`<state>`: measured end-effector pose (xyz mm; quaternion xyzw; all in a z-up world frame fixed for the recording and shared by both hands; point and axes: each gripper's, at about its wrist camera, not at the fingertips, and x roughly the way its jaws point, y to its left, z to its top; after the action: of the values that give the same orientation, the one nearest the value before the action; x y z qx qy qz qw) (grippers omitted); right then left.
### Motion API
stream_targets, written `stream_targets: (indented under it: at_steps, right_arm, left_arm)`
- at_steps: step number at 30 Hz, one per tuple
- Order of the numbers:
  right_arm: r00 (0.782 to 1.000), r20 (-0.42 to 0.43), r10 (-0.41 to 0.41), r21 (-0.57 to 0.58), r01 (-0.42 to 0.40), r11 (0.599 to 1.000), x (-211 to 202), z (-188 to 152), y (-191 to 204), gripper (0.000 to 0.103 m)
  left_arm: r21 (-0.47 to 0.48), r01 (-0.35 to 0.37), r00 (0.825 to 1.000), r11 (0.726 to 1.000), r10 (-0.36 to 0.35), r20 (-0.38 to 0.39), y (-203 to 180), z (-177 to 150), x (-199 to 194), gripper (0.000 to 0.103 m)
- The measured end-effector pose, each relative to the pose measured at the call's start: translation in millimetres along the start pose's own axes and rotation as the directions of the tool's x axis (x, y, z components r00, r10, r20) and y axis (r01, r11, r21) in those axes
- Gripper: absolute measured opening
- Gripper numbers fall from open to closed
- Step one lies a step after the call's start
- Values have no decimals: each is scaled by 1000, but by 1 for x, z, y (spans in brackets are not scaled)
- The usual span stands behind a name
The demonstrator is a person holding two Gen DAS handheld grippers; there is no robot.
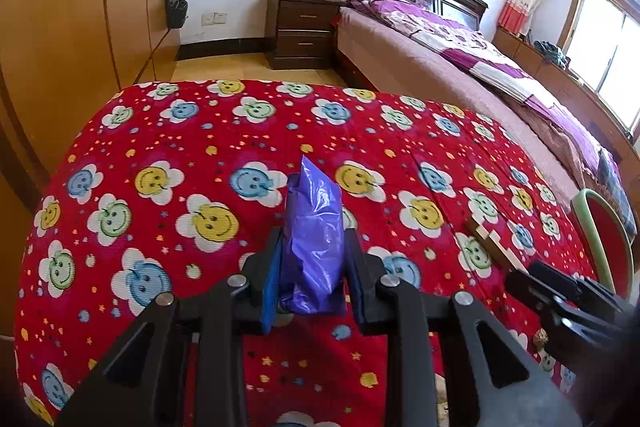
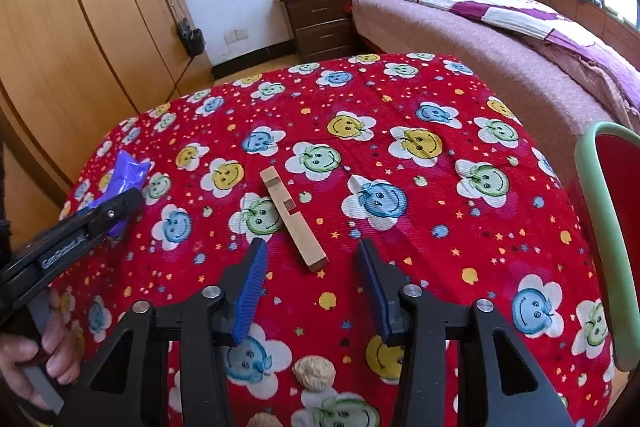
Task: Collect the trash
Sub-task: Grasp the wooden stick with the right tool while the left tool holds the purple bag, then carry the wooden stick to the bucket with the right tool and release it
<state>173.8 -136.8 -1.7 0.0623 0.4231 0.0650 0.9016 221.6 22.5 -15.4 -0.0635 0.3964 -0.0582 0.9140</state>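
A crumpled purple plastic bag [image 1: 314, 211] stands up between the blue pads of my left gripper [image 1: 314, 233], which is shut on it above the red smiley-flower tablecloth [image 1: 180, 131]. The right wrist view shows that gripper [image 2: 120, 203] and the bag [image 2: 128, 171] at the table's left edge, with a hand on the handle. My right gripper [image 2: 311, 245] is open and low over the cloth. A notched wooden block [image 2: 294, 219] lies flat with its near end between the fingertips, untouched. A walnut [image 2: 314, 373] lies under that gripper.
A red chair with a green rim [image 2: 608, 227] stands at the table's right edge. Beyond the table are a bed [image 2: 500, 27], a dark nightstand [image 2: 320, 23] and a wooden wardrobe [image 2: 80, 27]. A second walnut [image 2: 262, 419] lies at the near edge.
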Motion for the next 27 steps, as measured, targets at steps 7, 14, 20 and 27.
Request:
stream_targets:
  at_steps: [7, 14, 20, 27]
  right_arm:
    - [1000, -5, -17, -16, 17, 1000, 0, 1, 4, 24]
    - [1000, -5, -10, -37, 10, 999, 0, -2, 12, 10]
    - [999, 48, -13, 42, 11, 999, -23, -6, -6, 10]
    - [988, 136, -74, 127, 57, 990, -70, -16, -41, 10]
  left_arm:
    - [19, 10, 1000, 1000, -10, 9, -6, -1, -2, 28]
    - [17, 27, 999, 999, -28, 24, -4, -3, -6, 28]
    - [26, 40, 998, 999, -42, 45, -2, -7, -12, 28]
    - [27, 53, 997, 998, -54, 61, 1, -8, -19, 29]
